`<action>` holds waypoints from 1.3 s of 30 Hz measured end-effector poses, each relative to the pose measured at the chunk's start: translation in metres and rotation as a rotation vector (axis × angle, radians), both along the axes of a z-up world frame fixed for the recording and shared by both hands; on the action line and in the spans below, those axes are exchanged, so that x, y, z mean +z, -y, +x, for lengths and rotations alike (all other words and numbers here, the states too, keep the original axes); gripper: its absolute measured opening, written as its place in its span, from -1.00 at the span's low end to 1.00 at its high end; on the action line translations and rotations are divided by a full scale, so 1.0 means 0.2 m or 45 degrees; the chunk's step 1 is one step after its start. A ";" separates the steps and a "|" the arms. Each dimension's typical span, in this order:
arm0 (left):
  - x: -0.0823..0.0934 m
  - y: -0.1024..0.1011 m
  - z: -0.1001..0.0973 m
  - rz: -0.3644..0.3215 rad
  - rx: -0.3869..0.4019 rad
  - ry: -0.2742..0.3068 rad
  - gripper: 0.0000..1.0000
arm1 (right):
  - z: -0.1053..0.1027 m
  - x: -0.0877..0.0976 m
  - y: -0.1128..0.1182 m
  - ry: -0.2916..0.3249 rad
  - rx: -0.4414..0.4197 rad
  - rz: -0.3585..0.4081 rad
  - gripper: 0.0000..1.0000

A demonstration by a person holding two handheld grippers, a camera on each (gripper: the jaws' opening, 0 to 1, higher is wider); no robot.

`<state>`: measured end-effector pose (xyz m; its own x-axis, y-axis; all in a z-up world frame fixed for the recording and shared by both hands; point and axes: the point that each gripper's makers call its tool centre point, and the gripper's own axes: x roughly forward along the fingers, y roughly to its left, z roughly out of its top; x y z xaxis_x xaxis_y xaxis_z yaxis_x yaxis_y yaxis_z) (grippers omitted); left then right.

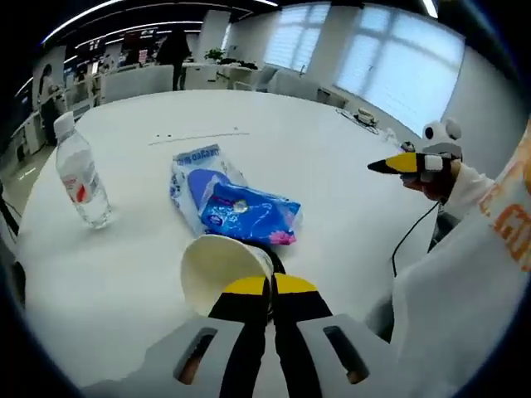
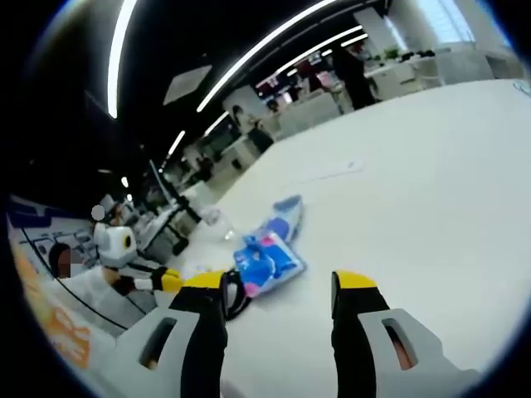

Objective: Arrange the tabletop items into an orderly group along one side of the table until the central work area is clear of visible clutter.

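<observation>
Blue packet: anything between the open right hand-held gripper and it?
Nothing visible. In the right gripper view the right hand-held gripper stands open and the blue packet lies flat on the white table just past its jaws, bare tabletop between. The left hand-held gripper, shut on a paper cup, sits off to one side.

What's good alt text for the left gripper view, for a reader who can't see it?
The left gripper, jaws shut on the rim of a white paper cup, holds it over a white table. Beyond lie blue plastic packets, with an upright water bottle to their left; the right gripper enters from the right.
</observation>
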<state>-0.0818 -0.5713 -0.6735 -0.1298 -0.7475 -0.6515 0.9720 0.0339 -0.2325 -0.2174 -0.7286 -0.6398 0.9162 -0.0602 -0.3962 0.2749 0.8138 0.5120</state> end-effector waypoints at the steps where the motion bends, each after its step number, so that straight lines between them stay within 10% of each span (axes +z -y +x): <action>1: 0.01 0.00 0.00 -0.006 -0.022 0.012 -1.00 | 0.01 0.00 -0.02 -0.007 0.030 -0.018 -0.02; 15: 0.39 0.01 -0.27 -0.141 -0.723 0.191 -1.00 | 0.25 0.12 -0.52 -0.019 0.806 -0.400 0.14; 26: 0.56 0.02 -0.49 -0.239 -1.098 0.211 -1.00 | 0.30 0.15 -0.62 -0.076 1.095 -0.597 0.09; 34: 0.61 0.02 -0.49 -0.289 -1.074 0.204 -1.00 | 0.30 0.16 -0.70 -0.009 1.127 -0.643 -0.23; 39: 0.61 0.07 -0.42 -0.270 -0.883 0.176 -0.94 | 0.34 0.18 -0.66 -0.005 1.027 -0.657 -0.23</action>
<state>-0.1663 -0.5844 -0.5519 -0.5455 -0.6350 -0.5470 0.7746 -0.6312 -0.0398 -0.1489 -0.5963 -0.6036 0.7568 0.4206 -0.5003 -0.4661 0.8839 0.0379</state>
